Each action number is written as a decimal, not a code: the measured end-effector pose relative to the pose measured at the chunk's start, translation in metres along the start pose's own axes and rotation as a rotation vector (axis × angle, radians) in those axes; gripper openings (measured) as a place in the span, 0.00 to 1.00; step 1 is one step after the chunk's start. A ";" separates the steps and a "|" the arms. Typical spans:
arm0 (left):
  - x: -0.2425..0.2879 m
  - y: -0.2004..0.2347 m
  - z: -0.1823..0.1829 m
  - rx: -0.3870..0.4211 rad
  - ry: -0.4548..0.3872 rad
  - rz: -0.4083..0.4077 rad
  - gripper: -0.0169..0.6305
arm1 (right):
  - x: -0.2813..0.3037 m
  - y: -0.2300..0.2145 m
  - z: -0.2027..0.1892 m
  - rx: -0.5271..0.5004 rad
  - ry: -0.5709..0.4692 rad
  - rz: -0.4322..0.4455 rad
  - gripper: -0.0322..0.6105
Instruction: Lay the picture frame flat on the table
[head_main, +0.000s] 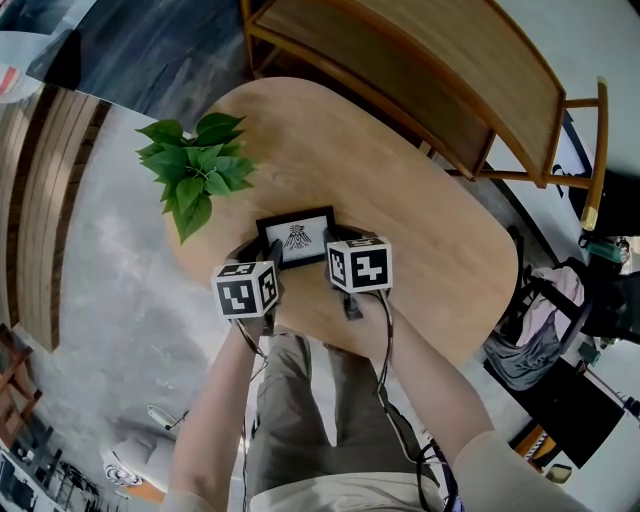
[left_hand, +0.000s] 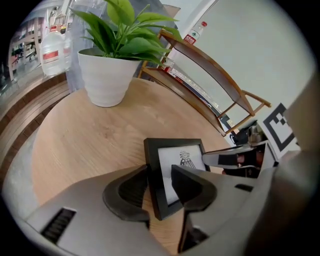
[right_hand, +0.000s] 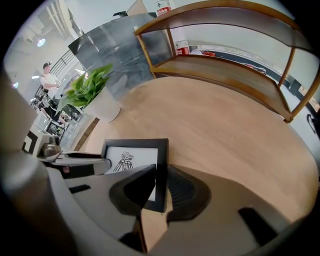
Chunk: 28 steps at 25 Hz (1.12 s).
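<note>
A small black picture frame (head_main: 296, 236) with a bird drawing stands tilted back on the round wooden table (head_main: 420, 230), near its front edge. My left gripper (head_main: 270, 255) is at the frame's left side. In the left gripper view the left bar of the frame (left_hand: 152, 175) lies between the jaws of my left gripper (left_hand: 160, 192), and a strip of glass shows between the bar and the front jaw. My right gripper (head_main: 333, 248) holds the right side. In the right gripper view its pads (right_hand: 185, 192) press on the right bar of the frame (right_hand: 161, 165).
A potted plant (head_main: 195, 170) in a white pot (left_hand: 107, 75) stands on the table's far left. A wooden bench (head_main: 430, 80) runs behind the table. A chair with bags (head_main: 540, 330) is at the right. The table's front edge is just below the grippers.
</note>
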<state>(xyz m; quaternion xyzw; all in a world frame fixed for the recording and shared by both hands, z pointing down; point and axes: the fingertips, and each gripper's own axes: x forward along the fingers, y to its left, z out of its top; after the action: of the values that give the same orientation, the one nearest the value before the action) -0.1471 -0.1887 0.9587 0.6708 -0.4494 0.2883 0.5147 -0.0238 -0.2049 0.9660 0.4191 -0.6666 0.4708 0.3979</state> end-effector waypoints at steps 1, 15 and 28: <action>0.001 0.002 0.000 0.007 -0.001 0.009 0.25 | 0.002 0.000 0.000 0.000 -0.002 -0.001 0.13; -0.033 -0.008 0.021 0.080 -0.070 0.047 0.34 | -0.034 0.002 0.015 -0.040 -0.084 -0.014 0.15; -0.175 -0.090 0.107 0.168 -0.287 -0.007 0.15 | -0.205 0.056 0.096 -0.120 -0.324 0.076 0.09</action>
<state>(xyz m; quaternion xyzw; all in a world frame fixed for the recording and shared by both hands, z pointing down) -0.1492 -0.2309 0.7382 0.7474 -0.4902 0.2242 0.3883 -0.0211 -0.2480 0.7366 0.4397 -0.7642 0.3712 0.2913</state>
